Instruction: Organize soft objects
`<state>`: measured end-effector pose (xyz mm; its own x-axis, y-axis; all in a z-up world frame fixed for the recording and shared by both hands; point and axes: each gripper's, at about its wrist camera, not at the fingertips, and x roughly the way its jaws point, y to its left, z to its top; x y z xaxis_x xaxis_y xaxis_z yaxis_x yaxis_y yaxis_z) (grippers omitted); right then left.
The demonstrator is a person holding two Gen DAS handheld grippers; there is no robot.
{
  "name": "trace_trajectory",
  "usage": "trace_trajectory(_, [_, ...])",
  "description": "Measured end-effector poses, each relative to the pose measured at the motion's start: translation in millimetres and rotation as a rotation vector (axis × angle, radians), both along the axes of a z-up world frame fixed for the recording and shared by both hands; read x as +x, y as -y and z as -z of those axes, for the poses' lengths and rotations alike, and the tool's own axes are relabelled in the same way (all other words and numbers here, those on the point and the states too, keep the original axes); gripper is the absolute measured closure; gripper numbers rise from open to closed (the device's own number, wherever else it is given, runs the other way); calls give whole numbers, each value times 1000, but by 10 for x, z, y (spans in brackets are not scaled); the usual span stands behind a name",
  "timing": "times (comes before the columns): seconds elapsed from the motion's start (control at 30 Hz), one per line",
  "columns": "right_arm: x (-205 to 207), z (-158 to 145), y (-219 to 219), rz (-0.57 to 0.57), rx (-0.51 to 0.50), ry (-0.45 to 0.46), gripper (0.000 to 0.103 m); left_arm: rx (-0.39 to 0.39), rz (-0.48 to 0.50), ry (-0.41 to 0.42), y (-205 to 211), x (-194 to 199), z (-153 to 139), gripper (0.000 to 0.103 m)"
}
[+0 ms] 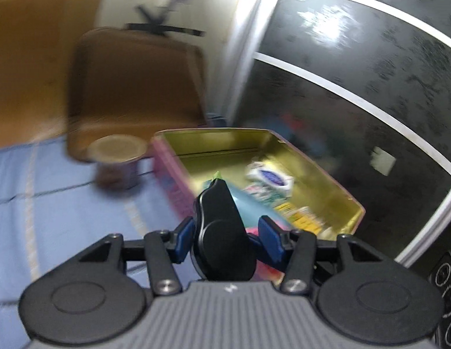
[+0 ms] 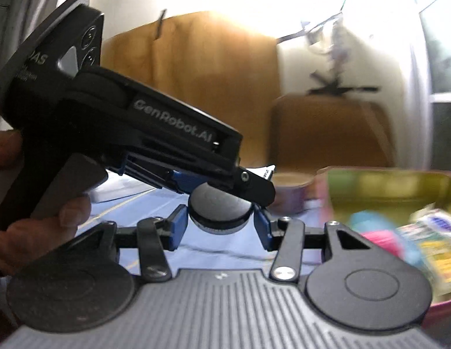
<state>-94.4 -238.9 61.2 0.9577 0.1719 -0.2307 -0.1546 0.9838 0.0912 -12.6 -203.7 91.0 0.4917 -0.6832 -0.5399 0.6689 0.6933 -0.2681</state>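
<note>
In the left wrist view my left gripper (image 1: 227,223) is shut on a black rounded thing (image 1: 218,203) that tapers away from the camera. It hangs over the near end of an open tin (image 1: 254,142), pink outside and gold inside. The tin holds a teal thing (image 1: 248,206), a pink thing and several printed sachets (image 1: 269,179). In the right wrist view my right gripper (image 2: 219,213) is shut on a round grey-topped disc (image 2: 216,200). The left gripper (image 2: 256,193), held by a hand (image 2: 36,221), crosses just above the disc. The tin (image 2: 385,184) lies to the right.
A blue checked sheet (image 1: 51,197) covers the surface. A small round can (image 1: 117,160) stands left of the tin, with a brown cardboard box (image 1: 132,87) behind it. A dark patterned cupboard front (image 1: 356,93) rises on the right. White paper (image 2: 115,193) lies at the left.
</note>
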Motion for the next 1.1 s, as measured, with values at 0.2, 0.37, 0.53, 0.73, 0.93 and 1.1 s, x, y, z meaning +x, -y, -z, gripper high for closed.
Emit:
trace_trajectory(0.2, [-20, -38, 507, 160, 9, -6, 50, 22, 85, 19, 733, 60, 58, 54])
trace_trajectory(0.37, [103, 41, 908, 267, 11, -62, 50, 59, 92, 13, 1162, 179, 196, 51])
trace_trajectory(0.53, [244, 149, 1053, 353, -48, -107, 47, 110, -20, 58, 1271, 250, 230, 26])
trace_trajectory(0.73, [87, 164, 1163, 399, 13, -85, 43, 56, -100, 129, 983, 178, 70, 11])
trace_trajectory(0.93, [-90, 125, 1187, 413, 163, -54, 31, 57, -148, 194, 670, 15, -32, 2])
trace_trajectory(1.1, [-234, 99, 1199, 428, 311, -57, 23, 82, -155, 231, 438, -140, -24, 1])
